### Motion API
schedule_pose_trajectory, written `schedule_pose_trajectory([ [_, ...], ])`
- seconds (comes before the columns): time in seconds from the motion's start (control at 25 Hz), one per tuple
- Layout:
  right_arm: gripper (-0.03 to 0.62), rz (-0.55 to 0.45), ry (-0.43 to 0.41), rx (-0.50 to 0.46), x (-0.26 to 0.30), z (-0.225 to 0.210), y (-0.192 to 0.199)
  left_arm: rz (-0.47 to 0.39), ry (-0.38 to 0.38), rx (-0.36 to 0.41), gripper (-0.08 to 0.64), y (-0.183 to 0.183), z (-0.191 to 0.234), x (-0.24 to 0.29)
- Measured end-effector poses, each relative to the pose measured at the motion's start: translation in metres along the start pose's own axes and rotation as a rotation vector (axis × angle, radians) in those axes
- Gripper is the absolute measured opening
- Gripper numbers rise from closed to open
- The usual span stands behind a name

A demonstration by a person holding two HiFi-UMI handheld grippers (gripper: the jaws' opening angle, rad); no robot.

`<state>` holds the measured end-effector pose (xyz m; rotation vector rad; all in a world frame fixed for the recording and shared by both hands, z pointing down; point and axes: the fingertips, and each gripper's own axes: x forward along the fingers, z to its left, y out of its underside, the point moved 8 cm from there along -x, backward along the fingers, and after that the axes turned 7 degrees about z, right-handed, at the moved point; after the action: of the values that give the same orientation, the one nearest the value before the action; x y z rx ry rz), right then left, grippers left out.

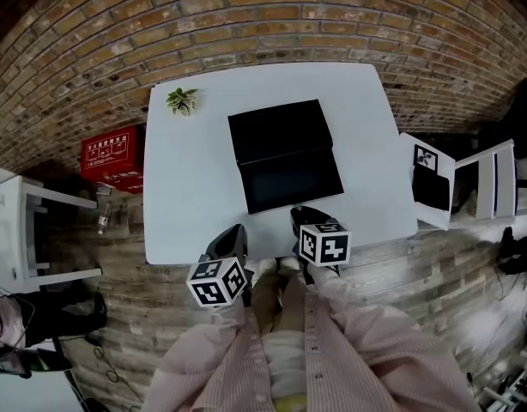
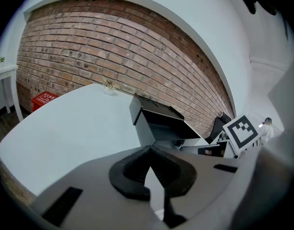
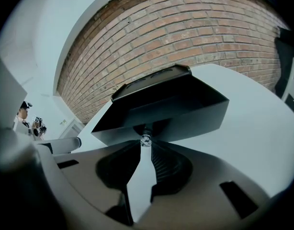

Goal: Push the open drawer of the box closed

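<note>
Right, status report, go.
Left gripper shut, empty. Right gripper shut on knob. Drawer open, out of box. Nothing seen in its way.

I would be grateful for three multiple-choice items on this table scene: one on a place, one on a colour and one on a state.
1. Where on the table does the small plant stand?
A. Near the far left corner
B. On top of the box
C. At the near right corner

2. What colour is the box on the table?
A. Red
B. White
C. Black

3. How does the box's drawer stand?
A. Pushed in flush
B. Pulled out toward the person
C. Taken out and lying on the floor

Answers:
1 A: the head view shows the plant by the far left corner, apart from the box.
2 C: the box is black against the white table.
3 B: the drawer juts out from the box on the near side, with its inside showing from above.
</note>
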<state>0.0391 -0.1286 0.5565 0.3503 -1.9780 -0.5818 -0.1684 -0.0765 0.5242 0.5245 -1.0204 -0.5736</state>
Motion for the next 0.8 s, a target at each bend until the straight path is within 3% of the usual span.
schedule_pose_trajectory([
  [0.8,0.072,-0.037,0.043,0.01,0.006,0.004,-0.012,0.011,0.06,0.045,-0.005,-0.018,0.013,0.01],
])
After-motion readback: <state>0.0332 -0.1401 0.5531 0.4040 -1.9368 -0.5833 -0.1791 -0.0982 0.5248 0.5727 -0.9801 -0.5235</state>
